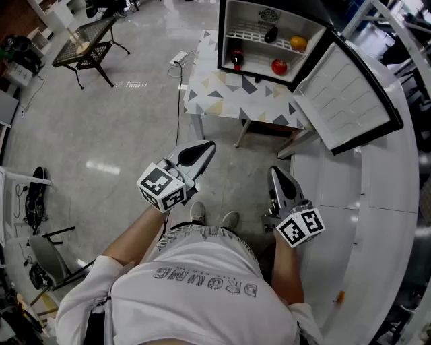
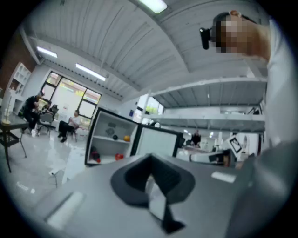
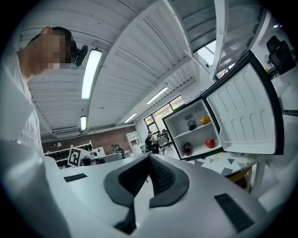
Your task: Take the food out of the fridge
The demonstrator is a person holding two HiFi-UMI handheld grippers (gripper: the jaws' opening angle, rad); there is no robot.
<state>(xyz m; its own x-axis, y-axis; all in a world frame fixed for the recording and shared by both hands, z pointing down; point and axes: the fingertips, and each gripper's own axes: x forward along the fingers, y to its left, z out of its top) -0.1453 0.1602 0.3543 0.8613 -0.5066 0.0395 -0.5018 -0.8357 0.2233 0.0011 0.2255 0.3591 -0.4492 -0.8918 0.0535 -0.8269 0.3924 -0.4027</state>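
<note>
1. Food sits inside the small fridge, which stands with its door swung wide to the right.
2. On the upper wire shelf an orange lies at the right end. A dark rounded item lies just beside it to the left; what kind it is cannot be told.
3. On the fridge floor below, a red apple rests at the right and a dark bottle with a red band stands at the left, the two well apart.
4. The fridge stands on a table whose top bears a pattern of grey and tan triangles.
5. The left gripper is held level, well short of the table, its jaws pressed together with nothing between them.
6. The right gripper is also held level and aimed toward the fridge. Its ribbed pads meet at the tips and it grips nothing.
7. A curved white counter runs along the person's right.
8. A black side table stands far off on the floor to the left, and a power strip lies on the floor near the patterned table.
</note>
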